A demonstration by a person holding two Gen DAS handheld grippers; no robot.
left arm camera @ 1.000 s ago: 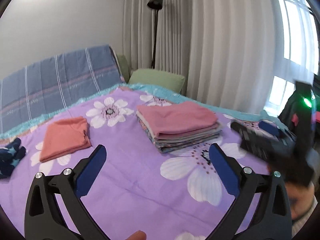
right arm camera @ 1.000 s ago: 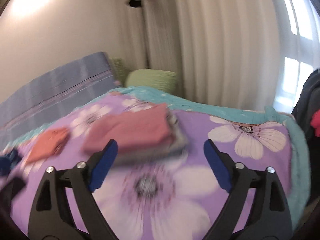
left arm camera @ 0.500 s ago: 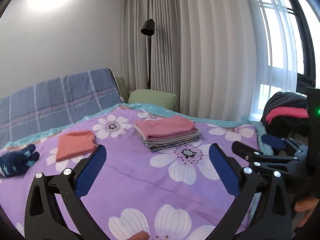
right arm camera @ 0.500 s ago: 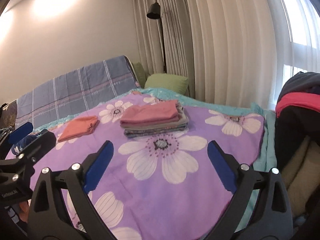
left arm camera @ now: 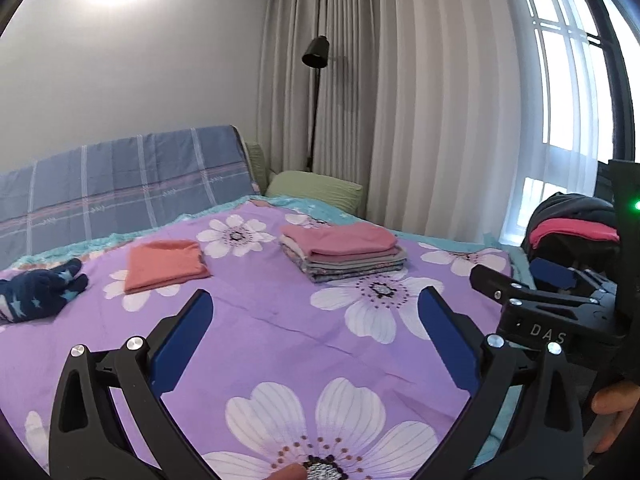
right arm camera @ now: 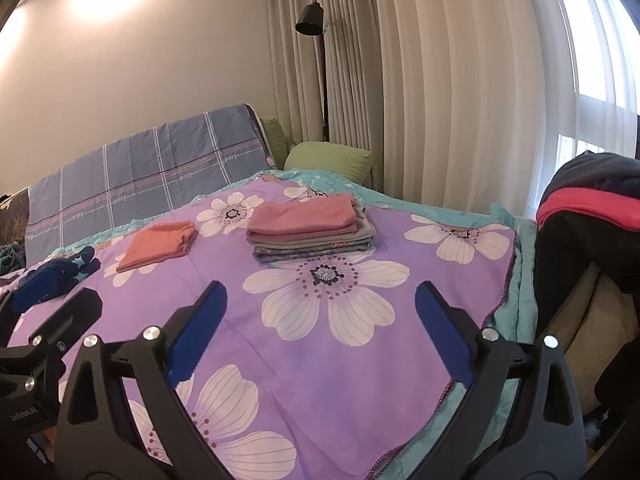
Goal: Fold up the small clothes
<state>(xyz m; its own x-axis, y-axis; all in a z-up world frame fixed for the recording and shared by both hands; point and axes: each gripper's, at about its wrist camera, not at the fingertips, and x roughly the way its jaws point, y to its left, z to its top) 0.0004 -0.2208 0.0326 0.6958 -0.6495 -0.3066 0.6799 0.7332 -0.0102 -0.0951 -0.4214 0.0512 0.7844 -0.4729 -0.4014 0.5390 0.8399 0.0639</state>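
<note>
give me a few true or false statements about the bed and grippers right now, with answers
1. Both grippers, left and right, are open and empty. True.
2. The stack has a pink piece on top. True.
3. The orange cloth lies on the stack. False: it lies apart, on the bedspread.
4. The navy item is neatly folded. False: it lies crumpled.
5. The lamp stands by the curtains. True.
</note>
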